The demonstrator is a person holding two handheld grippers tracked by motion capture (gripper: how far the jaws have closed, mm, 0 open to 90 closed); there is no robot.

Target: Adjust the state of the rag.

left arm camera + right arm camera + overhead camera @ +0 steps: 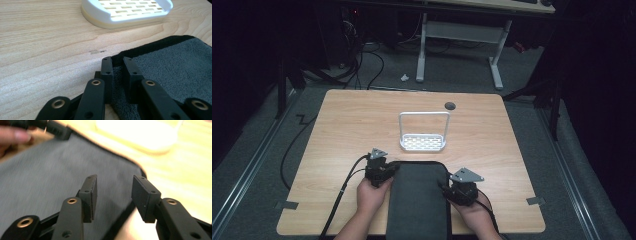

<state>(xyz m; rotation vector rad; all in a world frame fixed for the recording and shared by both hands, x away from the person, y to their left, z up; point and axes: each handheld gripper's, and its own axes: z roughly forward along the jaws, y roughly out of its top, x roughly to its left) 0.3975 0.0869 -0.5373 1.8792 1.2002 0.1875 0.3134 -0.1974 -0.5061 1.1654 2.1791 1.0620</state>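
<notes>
White rack (423, 143) just beyond grey towel (418, 200) — grippers at both edges

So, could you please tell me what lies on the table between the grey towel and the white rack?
Nothing: in the high view, a bare strip of table separates the grey towel from the white rack.

High cam sat above the near edge, looking forward and down over the whole counter (362, 120). Both gripper cams rode low and close, sharing the towel (180, 67) and white rack (125, 12).
</notes>
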